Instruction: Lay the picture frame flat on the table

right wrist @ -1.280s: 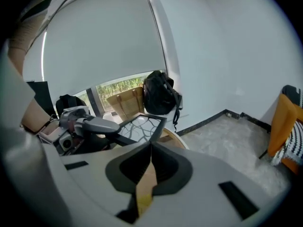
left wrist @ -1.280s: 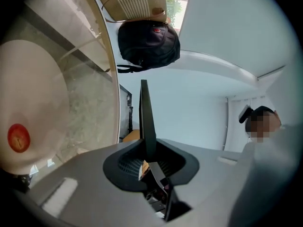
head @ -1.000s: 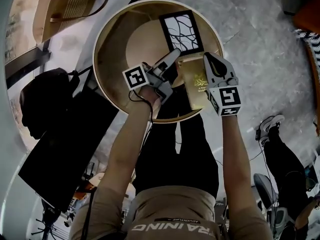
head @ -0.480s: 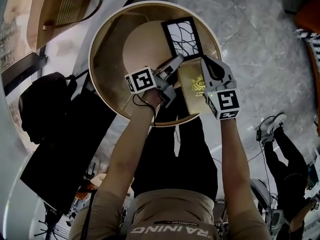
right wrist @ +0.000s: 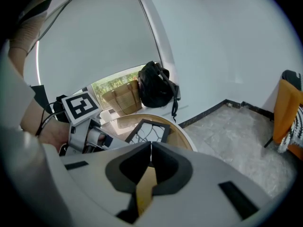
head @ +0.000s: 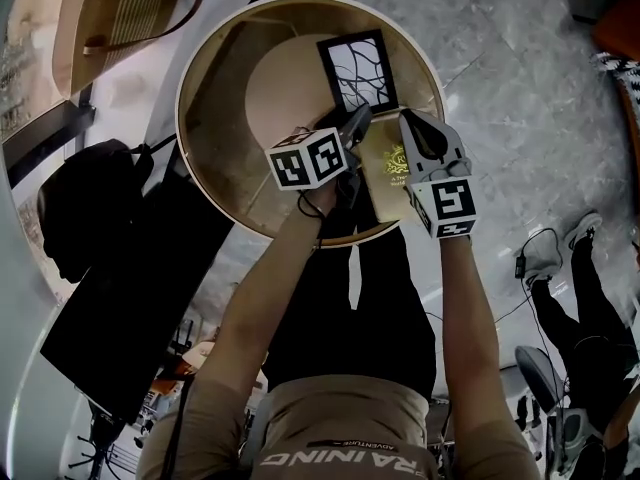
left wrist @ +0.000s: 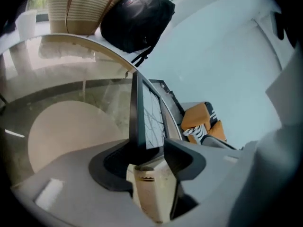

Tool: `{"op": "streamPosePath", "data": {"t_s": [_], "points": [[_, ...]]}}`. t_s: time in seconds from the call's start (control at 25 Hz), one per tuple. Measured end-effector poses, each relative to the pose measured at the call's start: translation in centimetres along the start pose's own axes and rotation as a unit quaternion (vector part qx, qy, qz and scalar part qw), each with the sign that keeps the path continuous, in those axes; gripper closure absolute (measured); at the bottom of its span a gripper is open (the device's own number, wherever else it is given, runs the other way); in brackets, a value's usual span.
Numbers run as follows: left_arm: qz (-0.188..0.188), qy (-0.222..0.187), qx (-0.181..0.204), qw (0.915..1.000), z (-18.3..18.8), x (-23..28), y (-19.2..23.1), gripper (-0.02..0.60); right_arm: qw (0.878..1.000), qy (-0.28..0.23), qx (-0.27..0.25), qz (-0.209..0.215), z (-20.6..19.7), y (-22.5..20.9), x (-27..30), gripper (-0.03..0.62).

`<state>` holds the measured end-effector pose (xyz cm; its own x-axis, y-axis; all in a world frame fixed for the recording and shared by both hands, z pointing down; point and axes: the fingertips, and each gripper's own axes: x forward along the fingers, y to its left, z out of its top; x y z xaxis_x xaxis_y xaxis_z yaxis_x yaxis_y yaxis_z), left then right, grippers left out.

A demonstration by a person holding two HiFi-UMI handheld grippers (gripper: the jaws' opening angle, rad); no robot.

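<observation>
Sharing table (head: 196, 158) with picture frame (head: 358, 71), gold box (head: 388, 171)

Picture frame (head: 358, 71) on round counter (head: 215, 128). Left claw (head: 356, 126) at its near edge, jaws just been opening, edge between them. Right claw (head: 412, 128) clamps gold box (head: 385, 168).

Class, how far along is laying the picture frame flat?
Done: picture frame looks flat on the table. In hand: left tool has just been opening its jaws, frame edge between them; right tool grips a gold box. Left: draw the left tool clear.
</observation>
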<state>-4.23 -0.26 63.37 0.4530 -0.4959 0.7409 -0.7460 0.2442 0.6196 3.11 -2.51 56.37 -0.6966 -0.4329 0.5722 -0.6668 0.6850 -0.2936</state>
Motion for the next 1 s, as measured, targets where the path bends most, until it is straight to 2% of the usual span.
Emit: {"op": "streamPosePath", "data": {"t_s": [0.16,0.28,0.36,0.64,0.8,0.88,1.0], "points": [[0.046,-0.009,0.046,0.9978,0.7,0.7,0.5,0.299,1.000,0.008,0.009,0.009,0.6,-0.5,0.7,0.586],[0.074,-0.014,0.115,0.9905,0.7,0.3,0.0,0.270,1.000,0.006,0.003,0.012,0.9,0.0,-0.1,0.586],[0.077,-0.024,0.149,0.9855,1.0,-0.1,-0.5,0.270,1.000,0.008,0.000,0.014,0.7,0.4,-0.5,0.586],[0.048,-0.061,0.167,0.9829,2.0,-2.8,-1.7,0.270,1.000,-0.008,-0.006,0.006,0.8,1.1,-2.2,0.586],[0.014,-0.064,0.188,0.9800,0.6,-5.4,-3.3,0.275,1.000,-0.024,-0.015,0.014,1.5,2.4,-4.1,0.586],[-0.005,-0.078,0.199,0.9770,0.7,-7.1,-4.5,0.302,0.999,-0.032,-0.022,0.018,2.5,3.1,-4.9,0.586],[-0.024,-0.098,0.204,0.9736,0.3,-10.5,-6.3,0.382,0.998,-0.055,-0.009,0.015,4.8,4.2,-6.6,0.586]]}}
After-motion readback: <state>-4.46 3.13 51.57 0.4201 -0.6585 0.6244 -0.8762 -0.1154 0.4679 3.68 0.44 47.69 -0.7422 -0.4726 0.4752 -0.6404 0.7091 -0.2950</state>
